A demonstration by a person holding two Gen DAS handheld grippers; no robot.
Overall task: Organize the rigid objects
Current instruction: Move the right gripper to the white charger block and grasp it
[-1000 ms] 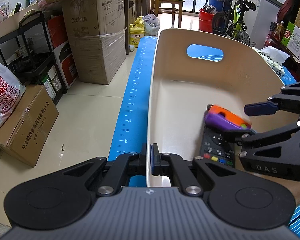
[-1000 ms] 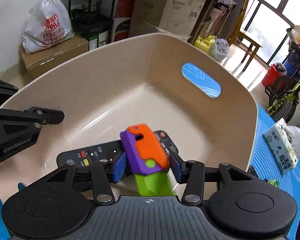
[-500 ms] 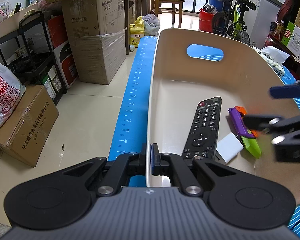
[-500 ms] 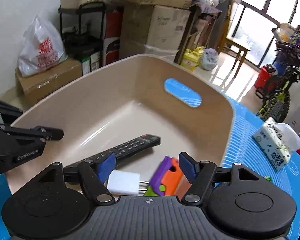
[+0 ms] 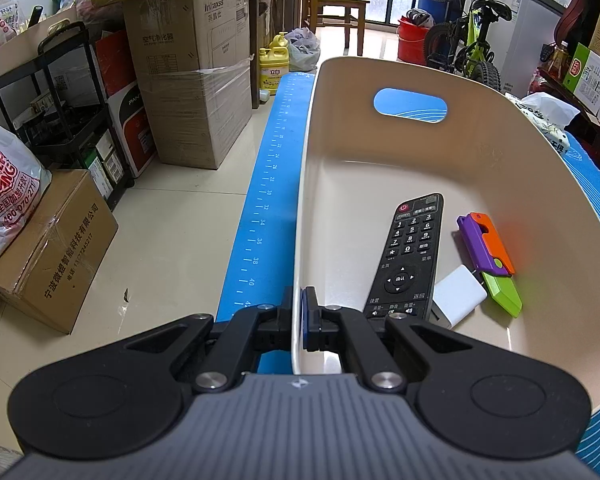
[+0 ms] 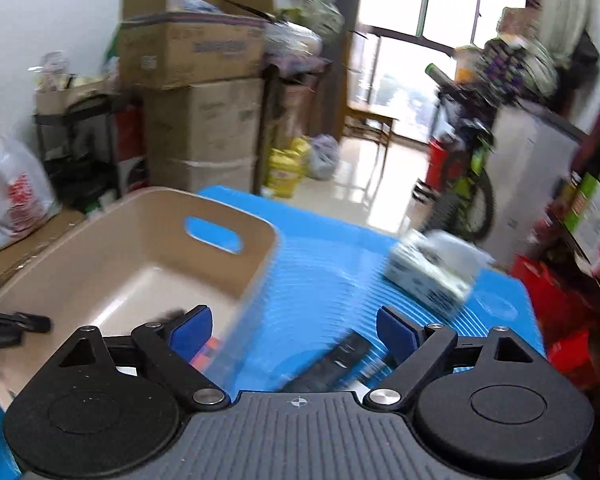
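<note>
Left gripper (image 5: 298, 306) is clamped on the near wall of the bin (image 5: 500, 152), one finger outside and one inside, pinched tight on the rim. Right gripper (image 6: 294, 328) is spread wide and grips nothing; it hangs over the blue mat (image 6: 332, 280) just right of the bin, and its view is smeared by motion.

Inside the bin, on the floor, three things lie close together. A black remote (image 5: 410, 256) lies lengthwise, its red power button at the far end and its near end just beside the left gripper's inner finger. To its right lies a small white block (image 5: 458, 296), touching or nearly touching the remote's lower edge. Right of that is a toy (image 5: 490, 256) with a purple and orange body and a green end, tilted slightly, the green end nearest the camera and close to the white block.

In the right wrist view a dark, elongated thing (image 6: 332, 364) lies on the mat between the open fingers; it is too blurred to identify. Farther back on the mat sits a tissue pack (image 6: 430, 272), well apart from the bin.

Off the mat, cardboard boxes (image 5: 196, 80) are stacked to the left, and a small bike (image 5: 468, 48) stands near the window.
</note>
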